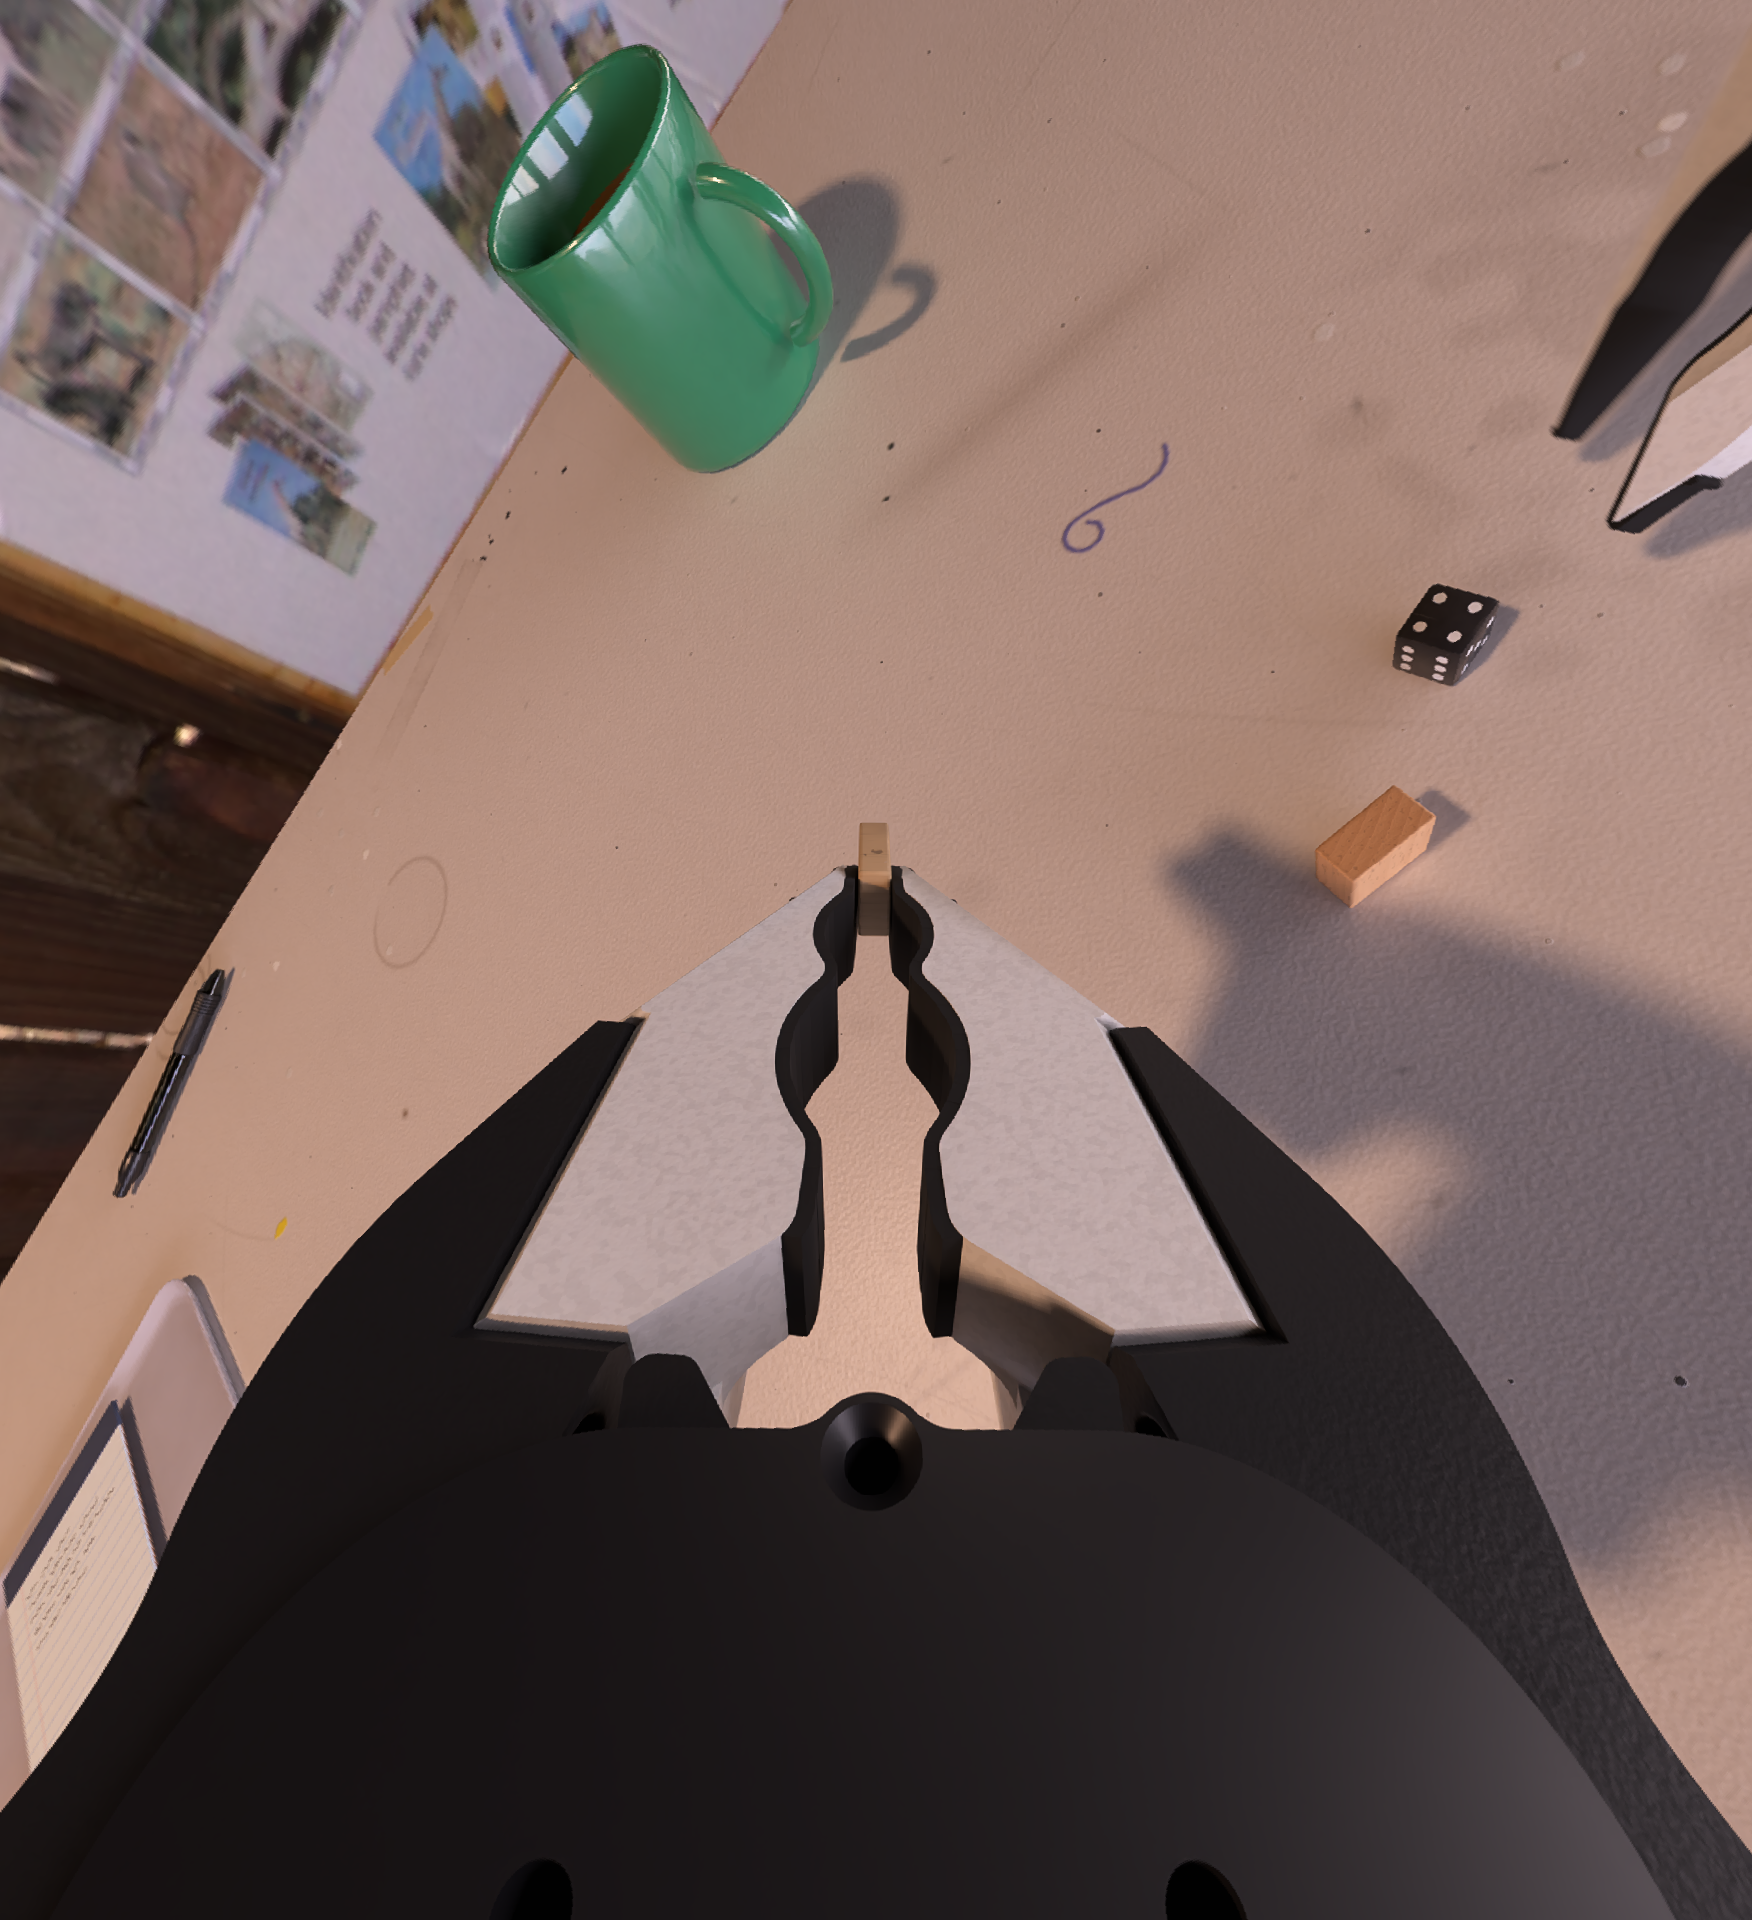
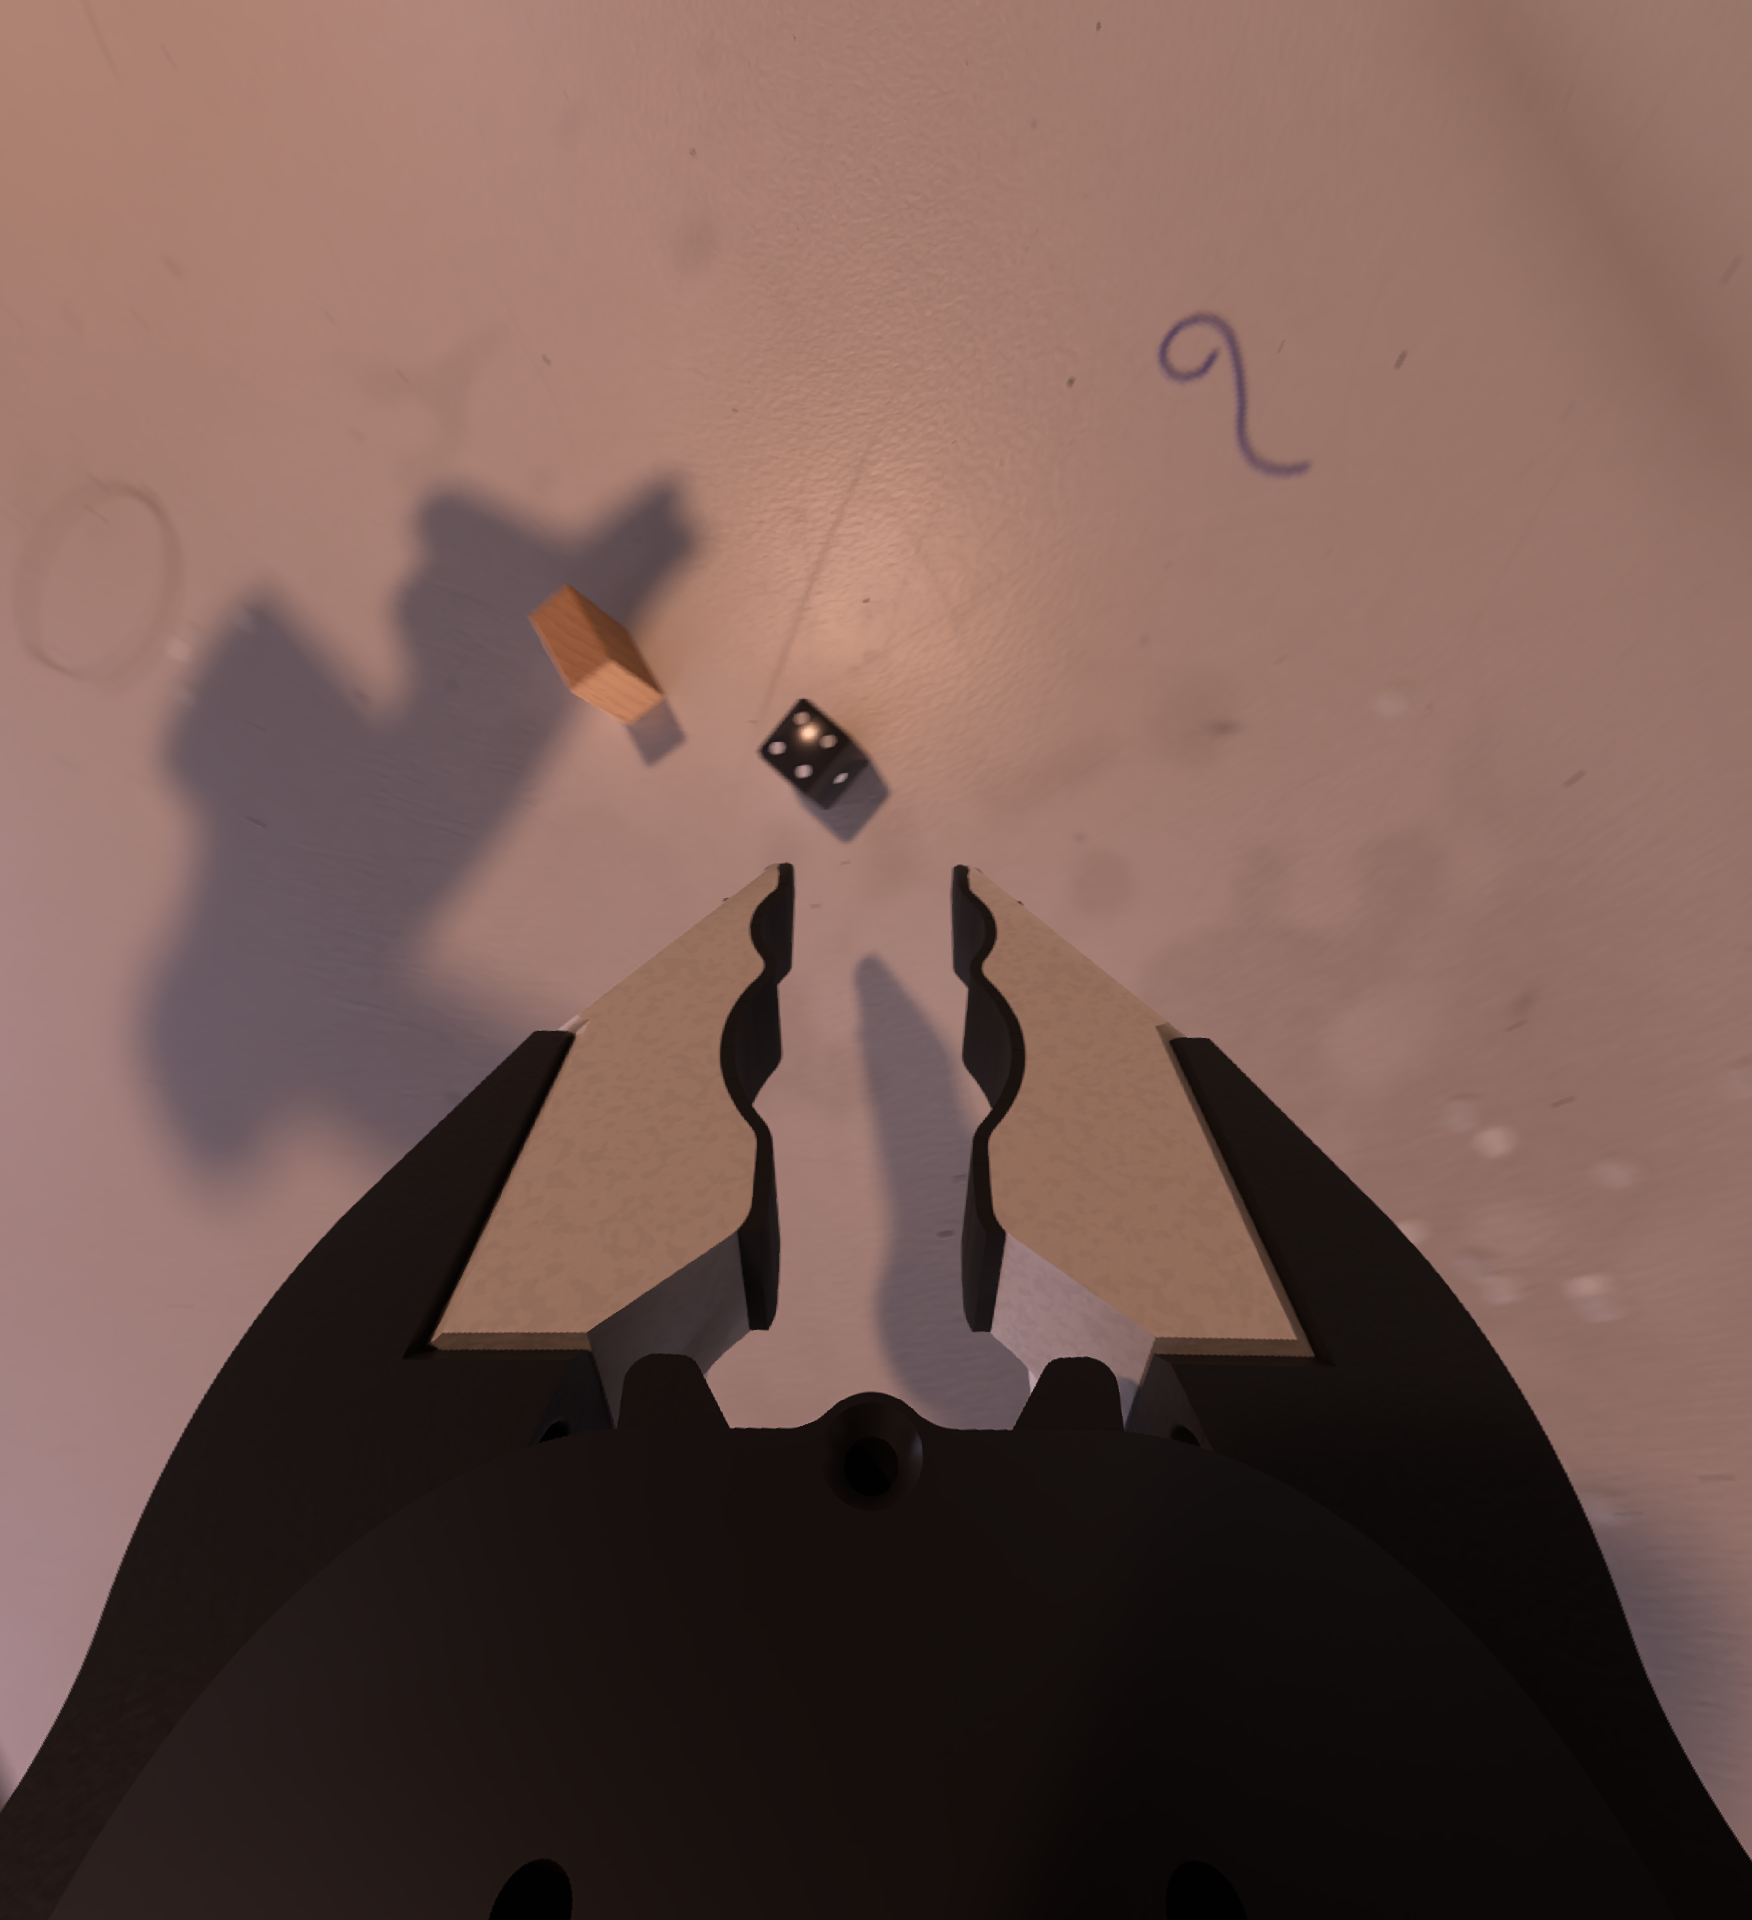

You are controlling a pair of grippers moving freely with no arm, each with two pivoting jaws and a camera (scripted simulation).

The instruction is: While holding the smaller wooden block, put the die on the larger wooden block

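Observation:
My left gripper [image 1: 873,881] is shut on the smaller wooden block [image 1: 873,850], a thin pale piece pinched at the fingertips above the table. The larger wooden block [image 1: 1374,845] lies on the tan table to the right of it; it also shows in the right wrist view [image 2: 597,655]. The black die [image 1: 1445,635] with white pips sits beyond that block; in the right wrist view the die [image 2: 816,753] lies just ahead of my right gripper [image 2: 872,878], slightly left. The right gripper is open and empty above the table. It also shows in the left wrist view [image 1: 1620,457] at top right.
A green mug [image 1: 648,270] stands at the far left near the table's edge [image 1: 415,665]. A black pen [image 1: 174,1081] and a tray holding a notepad [image 1: 82,1590] lie at the left. A blue scribble [image 1: 1111,504] marks the tabletop.

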